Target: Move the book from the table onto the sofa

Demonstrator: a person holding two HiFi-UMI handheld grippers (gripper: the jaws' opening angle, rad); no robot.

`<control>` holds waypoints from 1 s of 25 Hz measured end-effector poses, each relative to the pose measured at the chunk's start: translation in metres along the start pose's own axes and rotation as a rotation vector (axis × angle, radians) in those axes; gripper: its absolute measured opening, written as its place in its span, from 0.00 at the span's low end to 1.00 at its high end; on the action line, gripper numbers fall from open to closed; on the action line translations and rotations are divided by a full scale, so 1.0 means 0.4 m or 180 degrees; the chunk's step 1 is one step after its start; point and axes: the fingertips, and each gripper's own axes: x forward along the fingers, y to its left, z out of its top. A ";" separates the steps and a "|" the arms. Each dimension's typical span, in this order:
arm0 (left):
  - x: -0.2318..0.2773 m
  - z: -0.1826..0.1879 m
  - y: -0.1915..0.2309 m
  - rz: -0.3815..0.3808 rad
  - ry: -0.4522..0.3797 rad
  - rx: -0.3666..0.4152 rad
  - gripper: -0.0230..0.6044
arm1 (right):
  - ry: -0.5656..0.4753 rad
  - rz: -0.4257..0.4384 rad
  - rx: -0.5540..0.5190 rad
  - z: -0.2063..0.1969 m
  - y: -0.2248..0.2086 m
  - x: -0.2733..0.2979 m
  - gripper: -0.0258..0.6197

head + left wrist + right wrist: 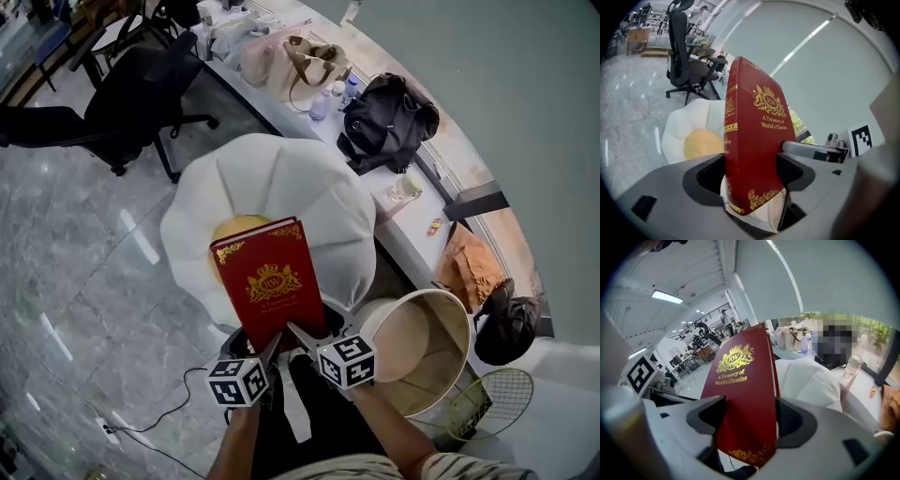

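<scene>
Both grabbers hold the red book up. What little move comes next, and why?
Probably lower the red book forward and down toward the yellow cushion of the white flower-shaped sofa. The left gripper and right gripper are both shut on its lower end. It is held upright in the air, with the sofa just beyond and below.

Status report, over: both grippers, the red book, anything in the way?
Left gripper, right gripper: both shut on red hardcover book. Book in the air above white flower-shaped sofa, not yet down. No obstacle seen on sofa.
</scene>
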 end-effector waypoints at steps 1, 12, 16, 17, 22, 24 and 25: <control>0.014 -0.013 0.007 0.0000 0.0018 -0.0013 0.58 | 0.0020 -0.0012 0.0013 -0.016 -0.009 0.009 0.57; 0.226 -0.141 0.152 -0.0029 0.0057 -0.0056 0.58 | 0.0110 -0.0077 0.0026 -0.194 -0.136 0.190 0.57; 0.305 -0.213 0.223 0.0009 0.0155 -0.0190 0.58 | 0.0289 -0.0094 0.0033 -0.284 -0.177 0.273 0.57; 0.326 -0.227 0.239 0.0024 0.0171 -0.0212 0.58 | 0.0328 -0.0098 0.0028 -0.303 -0.189 0.294 0.57; 0.406 -0.310 0.308 0.0056 0.0301 -0.0336 0.58 | 0.0565 -0.0123 0.0048 -0.405 -0.230 0.373 0.57; 0.433 -0.334 0.327 0.0063 0.0344 -0.0391 0.58 | 0.0606 -0.0128 0.0049 -0.435 -0.248 0.396 0.57; 0.448 -0.345 0.337 0.0071 0.0359 -0.0419 0.58 | 0.0619 -0.0125 0.0046 -0.448 -0.257 0.409 0.57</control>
